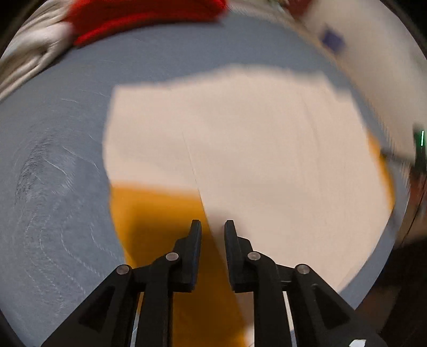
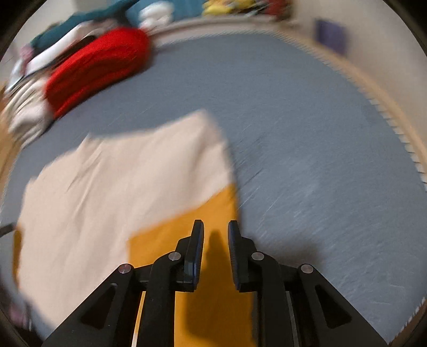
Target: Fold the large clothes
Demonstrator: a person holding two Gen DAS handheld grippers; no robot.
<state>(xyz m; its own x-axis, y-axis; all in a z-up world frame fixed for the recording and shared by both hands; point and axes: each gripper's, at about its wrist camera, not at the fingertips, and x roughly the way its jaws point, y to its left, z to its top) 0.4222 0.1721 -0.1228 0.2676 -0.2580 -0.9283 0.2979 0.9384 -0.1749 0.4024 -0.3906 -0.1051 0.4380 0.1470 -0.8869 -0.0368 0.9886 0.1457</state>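
A large garment lies flat on the grey-blue surface (image 1: 53,160): a pale cream layer (image 1: 253,133) is folded over an orange layer (image 1: 154,213). My left gripper (image 1: 212,227) points down over the seam where cream meets orange. Its jaws stand slightly apart and the pads press on nothing. In the right wrist view the cream layer (image 2: 120,181) spreads to the left and the orange part (image 2: 160,245) lies below it. My right gripper (image 2: 215,227) hovers over the orange cloth near its right edge, narrowly open and holding nothing. Both views are motion-blurred.
A red garment (image 2: 98,61) is heaped at the back left, with white cloth (image 2: 26,114) and teal clothes (image 2: 80,24) beside it. The grey surface (image 2: 320,160) stretches right to a pale wooden border (image 2: 373,88). A purple patch (image 2: 329,34) shows on the far wall.
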